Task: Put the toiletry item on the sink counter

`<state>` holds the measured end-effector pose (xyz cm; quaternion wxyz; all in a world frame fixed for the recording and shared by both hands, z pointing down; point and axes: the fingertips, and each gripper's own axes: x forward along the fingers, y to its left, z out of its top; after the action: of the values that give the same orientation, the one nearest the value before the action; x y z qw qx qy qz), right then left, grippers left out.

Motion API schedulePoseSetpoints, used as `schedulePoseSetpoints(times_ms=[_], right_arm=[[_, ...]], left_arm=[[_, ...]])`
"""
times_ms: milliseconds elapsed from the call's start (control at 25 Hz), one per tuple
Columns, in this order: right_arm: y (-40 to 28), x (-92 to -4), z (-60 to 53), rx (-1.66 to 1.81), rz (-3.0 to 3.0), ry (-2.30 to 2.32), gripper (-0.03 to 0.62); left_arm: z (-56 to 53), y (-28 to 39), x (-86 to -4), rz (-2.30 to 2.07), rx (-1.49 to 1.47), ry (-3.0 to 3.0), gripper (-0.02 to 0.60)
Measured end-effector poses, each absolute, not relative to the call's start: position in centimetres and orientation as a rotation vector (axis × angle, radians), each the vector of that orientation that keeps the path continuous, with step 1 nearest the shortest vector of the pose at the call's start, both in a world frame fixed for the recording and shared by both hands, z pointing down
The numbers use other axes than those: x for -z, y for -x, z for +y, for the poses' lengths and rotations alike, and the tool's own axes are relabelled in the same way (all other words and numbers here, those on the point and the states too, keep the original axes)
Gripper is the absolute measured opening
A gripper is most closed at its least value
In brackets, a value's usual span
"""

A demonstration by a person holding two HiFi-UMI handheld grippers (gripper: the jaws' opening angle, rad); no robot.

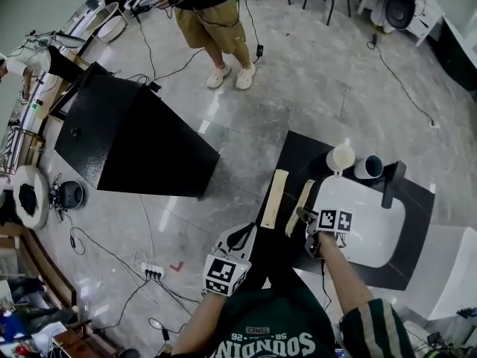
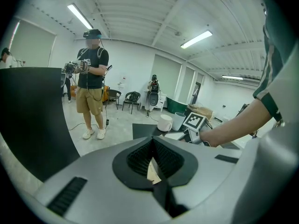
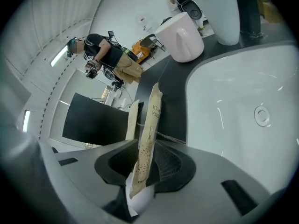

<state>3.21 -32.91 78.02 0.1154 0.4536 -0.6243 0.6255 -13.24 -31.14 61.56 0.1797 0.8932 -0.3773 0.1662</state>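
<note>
At the right gripper (image 1: pixel 305 218), the jaws are closed on a long tan packet (image 1: pixel 304 195), clamped near its lower end. In the right gripper view the packet (image 3: pixel 149 129) rises from between the jaws (image 3: pixel 145 164) and leans slightly right, with a row of small dots and dark print on its face. It sits over the black counter (image 1: pixel 298 155), on the strip just left of the white basin (image 1: pixel 373 233). Whether its far end touches the counter cannot be determined.

A second packet (image 1: pixel 274 198) lies flat near the counter's left edge, just beside the held one and roughly parallel to it.

A white cup (image 1: pixel 341 156) and a second cup (image 1: pixel 369 167) stand side by side on the counter behind the basin. A black faucet (image 1: pixel 393 183) is to their right.

The left gripper (image 1: pixel 240 239) is off the counter, over the floor near its front left corner. In the left gripper view its jaws (image 2: pixel 153 160) are drawn together. A thin pale sliver shows in the seam between them, and what it is cannot be determined.

A black panel (image 1: pixel 134 136) stands on the floor, well apart to the left. Another person (image 1: pixel 209 13) stands beyond it.
</note>
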Motion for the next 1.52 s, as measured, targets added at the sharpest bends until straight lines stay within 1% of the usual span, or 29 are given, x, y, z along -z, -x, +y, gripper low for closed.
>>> schedulePoseSetpoints(times_ms=[240, 600, 720, 760, 800, 1000, 1040, 1160, 1200, 1320, 1520], right_arm=[[-5.0, -79.0, -31.8, -1.774, -1.786, -1.365, 0.071], [-4.6, -79.4, -32.5, -1.767, -1.837, -1.331, 0.061], [-4.8, -79.5, -32.6, -1.733, -1.845, -1.334, 0.073], [-5.0, -79.5, -32.6, -1.727, -1.846, -1.342, 0.120], [-5.2, -79.5, -32.6, -1.721, -1.846, -1.354, 0.138], [-5.9, -77.9, -32.3, -1.712, -1.889, -1.405, 0.144], [-6.0, -77.5, -32.2, -1.698, -1.908, -1.418, 0.140], [-6.6, -75.7, -31.5, -1.622, -1.970, -1.478, 0.071], [-7.0, -75.0, -31.2, -1.584, -1.988, -1.507, 0.060], [-8.3, -72.9, -30.0, -1.434, -2.012, -1.600, 0.049], [-10.0, -68.7, -28.1, -1.206, -2.043, -1.759, 0.049]], left_arm=[[-30.6, 12.5, -61.8, -1.047, -0.474, -2.533, 0.011], [-30.1, 12.8, -61.2, -1.047, -0.493, -2.529, 0.009], [-29.9, 12.9, -61.4, -1.048, -0.496, -2.529, 0.011], [-29.9, 12.9, -61.4, -1.047, -0.497, -2.531, 0.011], [-29.9, 12.9, -61.4, -1.045, -0.497, -2.534, 0.011], [-30.2, 12.4, -60.9, -1.027, -0.491, -2.554, 0.011], [-30.3, 12.2, -60.8, -1.020, -0.488, -2.562, 0.011], [-30.4, 11.6, -60.3, -0.992, -0.478, -2.592, 0.011], [-30.4, 11.3, -60.1, -0.980, -0.474, -2.602, 0.011], [-30.2, 10.0, -59.7, -0.932, -0.462, -2.636, 0.011], [-29.9, 7.9, -58.7, -0.848, -0.446, -2.704, 0.011]])
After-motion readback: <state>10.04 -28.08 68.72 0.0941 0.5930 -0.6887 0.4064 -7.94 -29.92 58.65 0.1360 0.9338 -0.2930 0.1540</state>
